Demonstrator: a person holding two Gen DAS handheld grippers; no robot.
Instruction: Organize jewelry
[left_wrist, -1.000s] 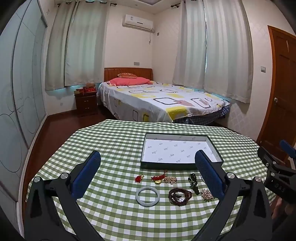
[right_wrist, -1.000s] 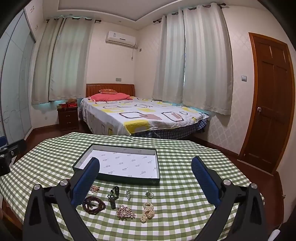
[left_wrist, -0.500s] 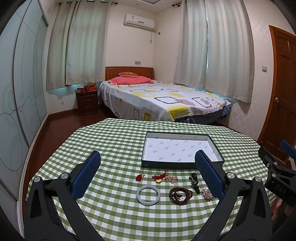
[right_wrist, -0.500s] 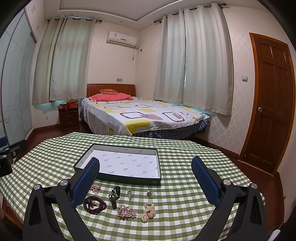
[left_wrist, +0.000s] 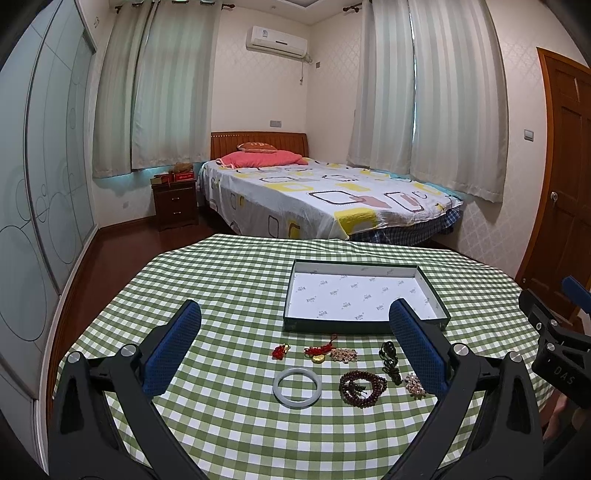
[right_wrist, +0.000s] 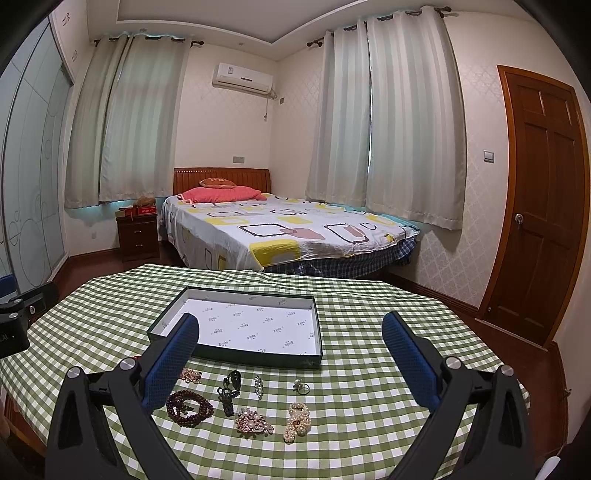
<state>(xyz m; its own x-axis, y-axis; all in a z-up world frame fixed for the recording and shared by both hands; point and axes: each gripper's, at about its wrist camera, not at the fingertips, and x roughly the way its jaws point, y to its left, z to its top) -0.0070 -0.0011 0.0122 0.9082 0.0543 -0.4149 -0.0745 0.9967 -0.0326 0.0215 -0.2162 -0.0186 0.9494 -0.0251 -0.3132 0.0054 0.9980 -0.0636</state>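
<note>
A shallow dark green box (left_wrist: 439, 309) with a white lining sits on the green checked table; it also shows in the right wrist view (right_wrist: 317, 325). Jewelry lies in front of it: a pale jade bangle (left_wrist: 296, 383), a dark red bead bracelet (left_wrist: 362, 384) (right_wrist: 189, 403), a red knot charm (left_wrist: 280, 350), a gold charm with red cord (left_wrist: 318, 353), a dark green pendant (left_wrist: 390, 357) (right_wrist: 229, 390), a pearl brooch (right_wrist: 296, 421), a rhinestone brooch (right_wrist: 254, 421) and a ring (right_wrist: 301, 387). My left gripper (left_wrist: 293, 343) and right gripper (right_wrist: 290, 352) are open, empty, above the table.
The table (left_wrist: 229, 280) has a rounded edge with floor beyond. A bed (left_wrist: 325, 199), a nightstand (left_wrist: 174, 203), curtains and a wooden door (right_wrist: 543, 206) stand behind. The other gripper shows at the right edge of the left wrist view (left_wrist: 557, 350).
Both views have shifted slightly; the jewelry and box have not moved. Both grippers stay open.
</note>
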